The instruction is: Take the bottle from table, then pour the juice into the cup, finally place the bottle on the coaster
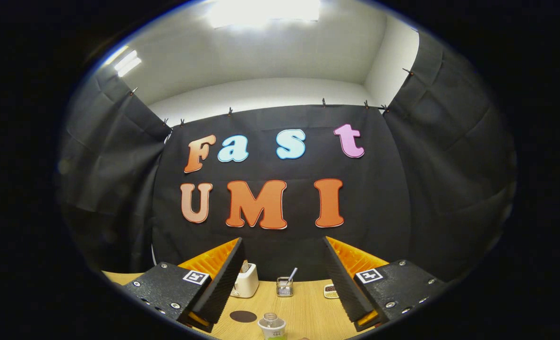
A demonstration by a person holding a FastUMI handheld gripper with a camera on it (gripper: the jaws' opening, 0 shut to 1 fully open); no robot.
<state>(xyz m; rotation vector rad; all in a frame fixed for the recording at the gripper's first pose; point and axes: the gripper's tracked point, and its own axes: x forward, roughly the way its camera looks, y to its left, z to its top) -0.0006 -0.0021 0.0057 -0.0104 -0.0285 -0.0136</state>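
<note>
White toaster [247, 281] far left on the light wooden worktop [303, 307]; dark round coaster [242, 316] nearer. Fingers spread wide, gripping nothing (gripper [282, 283]). Clear plastic bottle [271, 325] upright between them, near. Wire mesh holder [284, 286] far centre.

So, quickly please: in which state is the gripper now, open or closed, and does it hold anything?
Gripper: open, fingers wide apart, holding nothing; the bottle stands on the table between the fingers, untouched.
</note>
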